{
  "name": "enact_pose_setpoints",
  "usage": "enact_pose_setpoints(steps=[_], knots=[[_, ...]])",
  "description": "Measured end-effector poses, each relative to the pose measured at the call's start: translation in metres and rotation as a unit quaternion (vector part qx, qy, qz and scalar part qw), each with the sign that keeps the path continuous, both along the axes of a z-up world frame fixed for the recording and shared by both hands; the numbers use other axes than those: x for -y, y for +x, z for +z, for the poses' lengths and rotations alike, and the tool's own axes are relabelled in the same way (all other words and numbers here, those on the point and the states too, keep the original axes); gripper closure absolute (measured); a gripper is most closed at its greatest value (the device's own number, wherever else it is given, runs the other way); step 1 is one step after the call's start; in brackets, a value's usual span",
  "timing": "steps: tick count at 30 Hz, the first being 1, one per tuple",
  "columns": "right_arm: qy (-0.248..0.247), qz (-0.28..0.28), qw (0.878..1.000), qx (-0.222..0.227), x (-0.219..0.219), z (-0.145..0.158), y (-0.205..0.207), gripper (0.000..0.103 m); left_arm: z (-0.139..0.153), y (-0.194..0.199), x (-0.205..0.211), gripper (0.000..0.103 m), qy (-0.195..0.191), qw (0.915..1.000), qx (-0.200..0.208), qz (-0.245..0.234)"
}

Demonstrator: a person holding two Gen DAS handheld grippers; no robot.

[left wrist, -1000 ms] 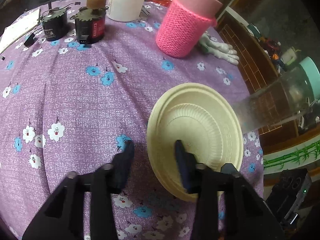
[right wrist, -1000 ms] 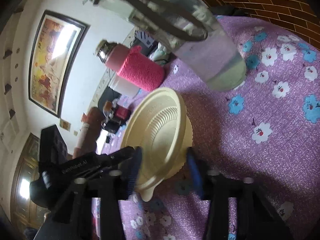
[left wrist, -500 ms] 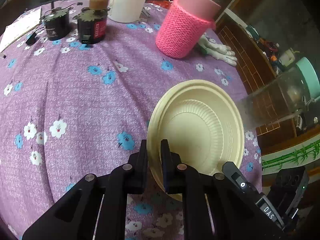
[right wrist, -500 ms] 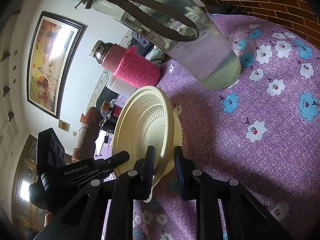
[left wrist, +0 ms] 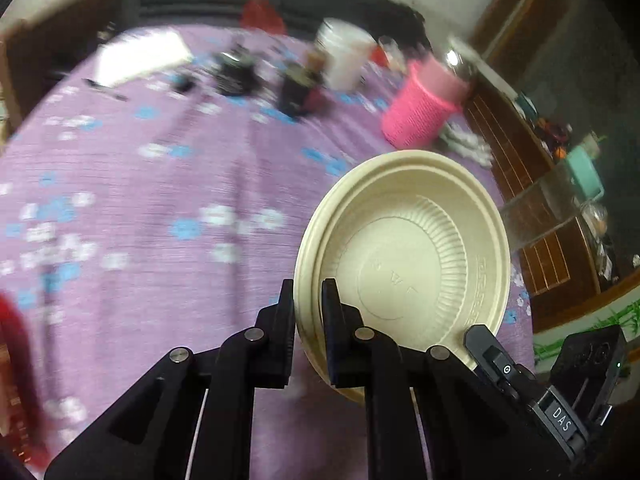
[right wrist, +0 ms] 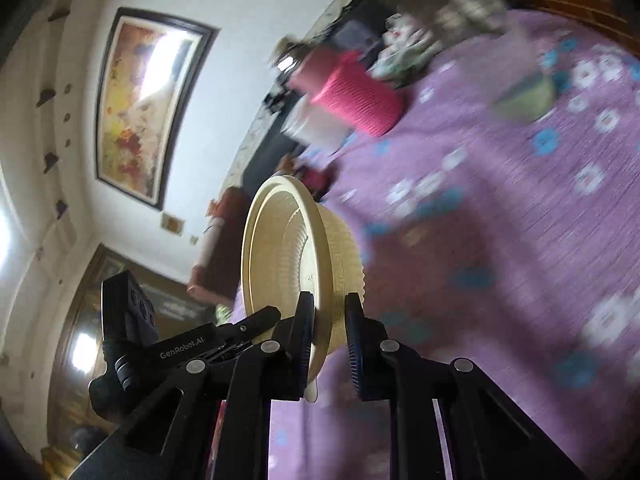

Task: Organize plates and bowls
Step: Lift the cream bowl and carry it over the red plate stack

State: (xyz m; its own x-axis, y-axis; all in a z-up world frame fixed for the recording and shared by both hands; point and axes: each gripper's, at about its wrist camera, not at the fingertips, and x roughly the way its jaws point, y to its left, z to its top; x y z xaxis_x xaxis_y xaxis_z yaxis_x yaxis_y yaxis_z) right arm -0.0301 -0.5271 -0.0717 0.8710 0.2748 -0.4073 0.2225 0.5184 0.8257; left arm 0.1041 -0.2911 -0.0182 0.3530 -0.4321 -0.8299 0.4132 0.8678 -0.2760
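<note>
A cream disposable bowl (left wrist: 404, 264) with a ribbed inside is held off the purple flowered tablecloth (left wrist: 160, 208). My left gripper (left wrist: 308, 300) is shut on its near-left rim. My right gripper (right wrist: 329, 312) is shut on the opposite rim; in the right wrist view the bowl (right wrist: 288, 256) stands on edge, tilted. The right gripper's tip also shows in the left wrist view (left wrist: 480, 340) at the bowl's lower right rim. The left gripper's body shows in the right wrist view (right wrist: 180, 344).
A bottle in a pink knitted sleeve (left wrist: 420, 108) stands at the far right of the table, with a white jar (left wrist: 344, 60), two dark small boxes (left wrist: 240, 76) and papers (left wrist: 140, 60) behind. A clear tall bottle (right wrist: 520, 92) stands near the right edge. The background is motion-blurred.
Both grippers closed on the bowl's rim, then lifted it off the table. The views now look from higher and farther back, with motion blur.
</note>
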Motion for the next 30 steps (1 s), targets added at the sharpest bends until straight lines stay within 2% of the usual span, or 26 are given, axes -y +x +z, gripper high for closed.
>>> enact_pose_setpoints(steps=[7, 11, 17, 21, 24, 30], knots=[[0.021, 0.093, 0.995, 0.028, -0.09, 0.02, 0.028, 0.087, 0.03, -0.015, -0.122, 0.092, 0.001, 0.9955, 0.044, 0.084], [0.034, 0.153, 0.987, 0.031, -0.155, 0.025, 0.049, 0.088, 0.043, -0.025, -0.197, 0.092, 0.004, 0.9885, 0.062, 0.138], [0.028, 0.226, 0.973, 0.022, -0.247, 0.03, 0.076, 0.088, 0.045, -0.036, -0.275, 0.092, 0.014, 0.9789, 0.075, 0.189], [0.021, 0.255, 0.967, 0.01, -0.289, 0.026, 0.086, 0.088, 0.034, -0.034, -0.307, 0.092, 0.019, 0.9752, 0.063, 0.211], [0.012, 0.264, 0.965, 0.001, -0.312, 0.023, 0.092, 0.088, 0.028, -0.033, -0.316, 0.092, 0.024, 0.9731, 0.059, 0.221], [-0.018, 0.275, 0.961, -0.009, -0.337, 0.023, 0.104, 0.088, 0.012, -0.03, -0.337, 0.092, 0.018, 0.9709, 0.035, 0.236]])
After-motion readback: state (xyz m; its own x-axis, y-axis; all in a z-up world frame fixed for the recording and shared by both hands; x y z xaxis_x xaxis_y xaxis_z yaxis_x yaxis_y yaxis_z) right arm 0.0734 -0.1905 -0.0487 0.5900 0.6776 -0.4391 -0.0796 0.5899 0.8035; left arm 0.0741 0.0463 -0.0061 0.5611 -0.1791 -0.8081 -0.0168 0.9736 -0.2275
